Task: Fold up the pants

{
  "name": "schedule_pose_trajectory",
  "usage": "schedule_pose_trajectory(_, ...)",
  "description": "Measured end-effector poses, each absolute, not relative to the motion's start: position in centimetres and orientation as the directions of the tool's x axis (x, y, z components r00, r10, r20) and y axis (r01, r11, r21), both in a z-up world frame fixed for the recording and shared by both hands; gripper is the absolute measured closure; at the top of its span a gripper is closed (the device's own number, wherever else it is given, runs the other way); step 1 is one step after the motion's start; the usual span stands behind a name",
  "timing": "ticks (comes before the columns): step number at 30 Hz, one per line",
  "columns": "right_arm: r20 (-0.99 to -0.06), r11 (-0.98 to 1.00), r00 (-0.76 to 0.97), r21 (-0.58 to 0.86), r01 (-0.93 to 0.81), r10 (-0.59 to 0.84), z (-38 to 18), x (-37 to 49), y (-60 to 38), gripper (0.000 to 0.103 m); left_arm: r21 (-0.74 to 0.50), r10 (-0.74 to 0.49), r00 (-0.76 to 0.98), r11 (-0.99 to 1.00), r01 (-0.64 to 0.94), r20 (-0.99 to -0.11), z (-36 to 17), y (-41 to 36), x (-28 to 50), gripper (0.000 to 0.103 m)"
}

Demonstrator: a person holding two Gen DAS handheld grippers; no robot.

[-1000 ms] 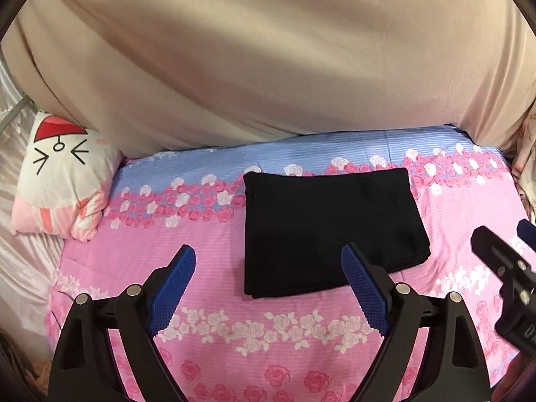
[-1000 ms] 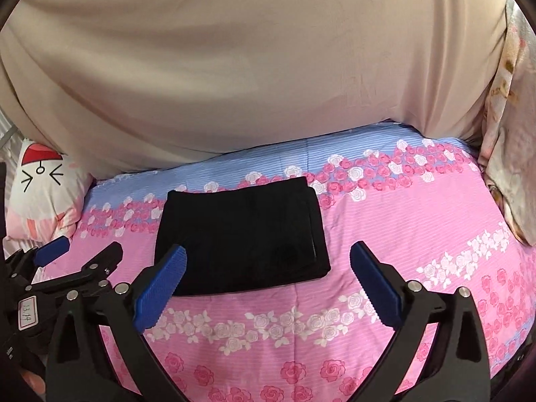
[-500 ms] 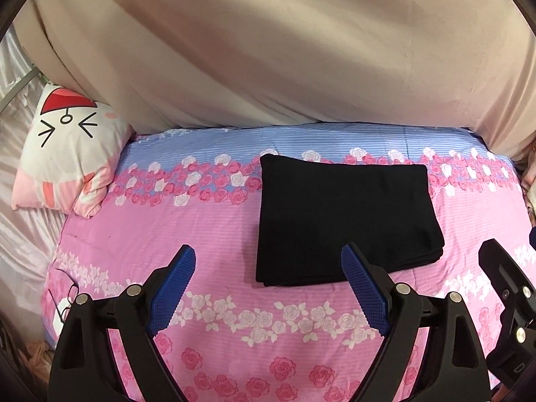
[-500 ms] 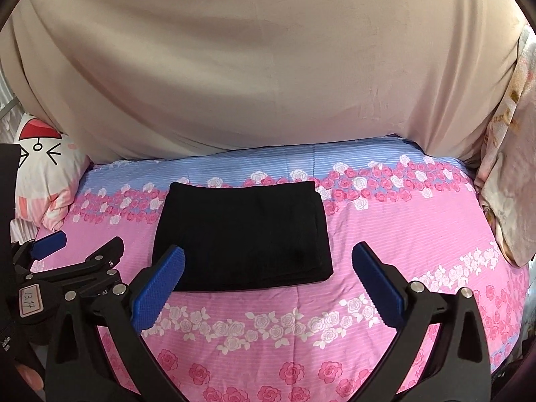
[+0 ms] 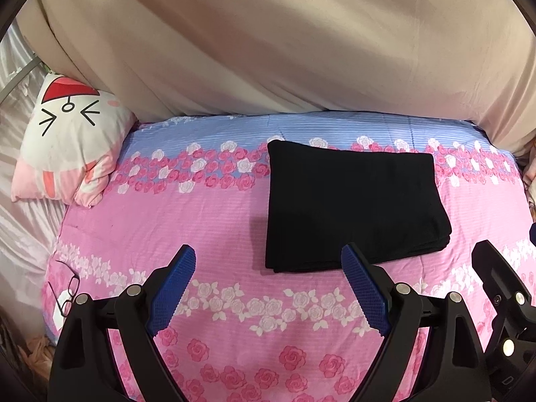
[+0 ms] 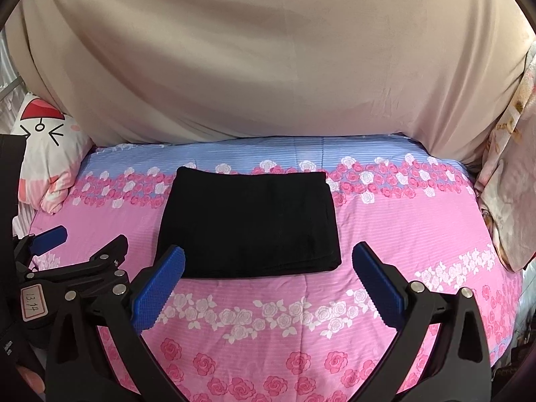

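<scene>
Bedroom: floral bedsheet (image 5: 207,221), cartoon pillow (image 5: 67,154).

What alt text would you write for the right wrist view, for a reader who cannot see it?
A black fabric pair of pants, folded into a neat rectangle, lies on a pink and blue rose-print bedsheet. The open right tool hovers in front of it, holding nothing, with the left tool at the left edge. A beige cloth hangs behind.

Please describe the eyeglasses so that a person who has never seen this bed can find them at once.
Start from the pink floral bedsheet and find the cartoon-face pillow at its far left corner. Follow that left edge toward the camera: the eyeglasses lie there, left of the left gripper. They are the only thin, dark wire shape; the black pants are a folded block.
</scene>
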State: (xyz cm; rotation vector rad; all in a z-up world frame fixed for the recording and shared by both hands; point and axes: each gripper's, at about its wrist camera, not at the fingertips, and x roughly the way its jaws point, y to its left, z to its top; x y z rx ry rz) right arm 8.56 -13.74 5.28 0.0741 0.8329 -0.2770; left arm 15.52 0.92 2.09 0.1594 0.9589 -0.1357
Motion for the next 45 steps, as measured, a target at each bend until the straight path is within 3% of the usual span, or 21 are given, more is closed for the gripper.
schedule_pose_trajectory(16, -0.769, 0.953, 0.598, -0.048, 0.299, -0.226, 3.4, 5.7, -10.3, 0.005, 0.099, -0.026, 0.510, 0.971, 0.216, -0.860, -0.7, 4.0, 12.8, 0.016)
schedule_pose_trajectory(45, -0.736, 0.941, 0.625, -0.046, 0.335, -0.259, 4.9, 4.9, -12.2, 0.005, 0.110, -0.040, 0.553, 0.966, 0.236, -0.832, 1.3, 2.4, 11.8, 0.016)
